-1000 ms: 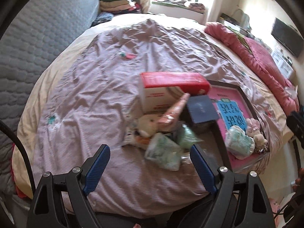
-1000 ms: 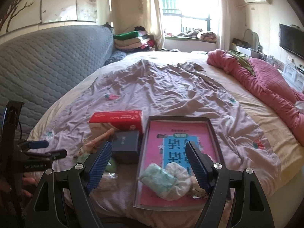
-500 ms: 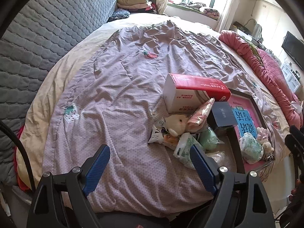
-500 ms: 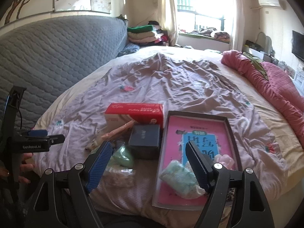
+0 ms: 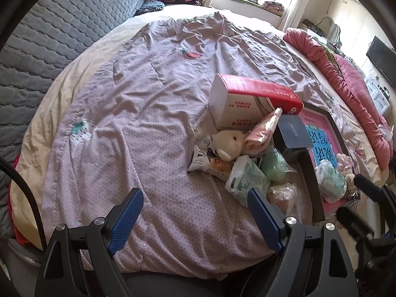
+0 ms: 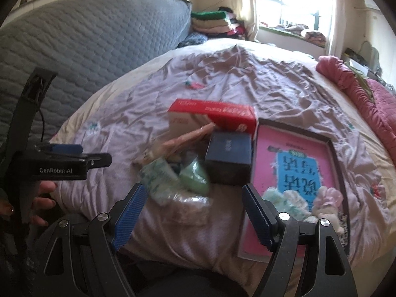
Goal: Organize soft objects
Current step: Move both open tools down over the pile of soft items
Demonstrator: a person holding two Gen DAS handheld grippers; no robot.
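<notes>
A pile of soft things lies on the purple bedspread [image 5: 148,113]: a white plush toy [image 5: 229,142], a pink packet [image 5: 262,130], a green soft ball [image 5: 273,165] and a white-green tissue pack [image 5: 246,177]. A dark-rimmed tray [image 6: 336,163] with a pink and blue base holds a green-white pack [image 6: 284,201] and a pink plush [image 6: 326,198]. My left gripper [image 5: 195,216] is open and empty, short of the pile. My right gripper [image 6: 194,210] is open and empty, near the tissue pack [image 6: 158,175].
A red and white box [image 5: 250,99] and a dark blue box [image 5: 293,132] stand beside the pile. A grey quilted headboard [image 5: 61,24] runs along the left. A rolled pink quilt [image 5: 346,79] lies at the right. Folded clothes [image 6: 212,21] are stacked at the back.
Both grippers have drawn back and swung left, so the pile and tray sit further right in each view. Both stay open and empty.
</notes>
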